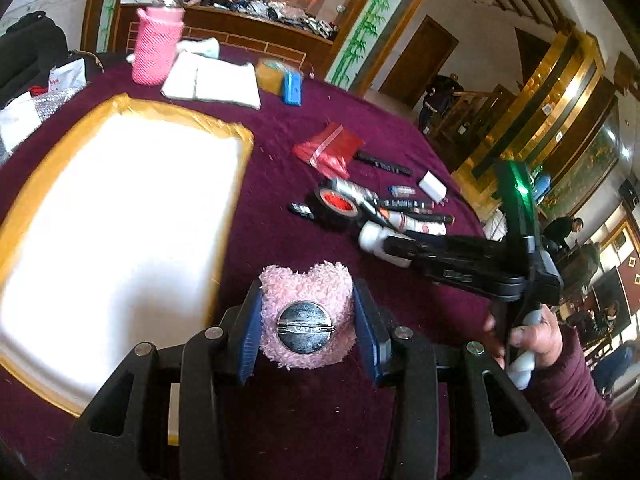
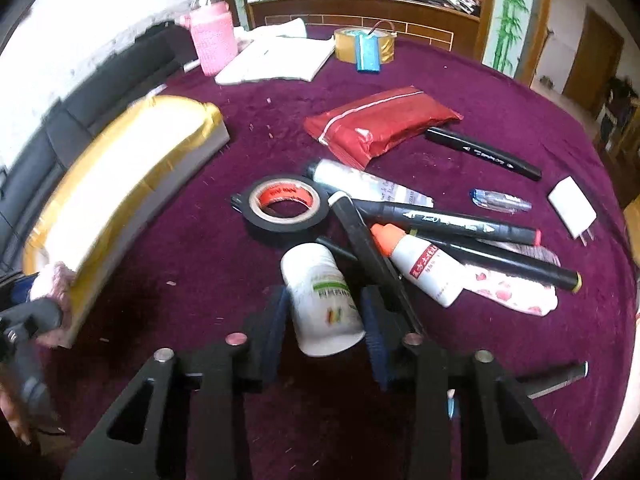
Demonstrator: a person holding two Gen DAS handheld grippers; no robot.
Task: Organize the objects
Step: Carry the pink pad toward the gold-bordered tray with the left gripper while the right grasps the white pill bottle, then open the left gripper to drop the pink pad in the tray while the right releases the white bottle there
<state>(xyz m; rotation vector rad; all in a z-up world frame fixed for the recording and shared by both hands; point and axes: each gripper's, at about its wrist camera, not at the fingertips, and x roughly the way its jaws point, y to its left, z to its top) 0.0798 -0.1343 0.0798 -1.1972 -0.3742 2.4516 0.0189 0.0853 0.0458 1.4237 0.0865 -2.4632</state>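
My left gripper [image 1: 307,300] is shut on a pink fluffy brooch [image 1: 320,280], whose round metal pin back faces the camera. It hangs just right of a white foam box edged in yellow tape [image 1: 120,220]. In the right wrist view, my right gripper [image 2: 325,296] is shut on a white bottle with a green label [image 2: 316,280], both blue pads pressing on its sides, low over the maroon tablecloth [image 2: 180,280]. The left wrist view shows the same grip, with the white bottle [image 1: 370,236] at the end of the right gripper's black fingers [image 1: 400,250].
Beyond the bottle lie a black tape roll [image 2: 286,204], several black markers [image 2: 452,220], a glue bottle [image 2: 424,264], a white tube [image 2: 360,184], a red pouch [image 2: 380,120] and a white charger [image 2: 572,208]. A pink-sleeved bottle [image 2: 212,36] and a yellow tape roll [image 2: 364,44] stand at the far edge.
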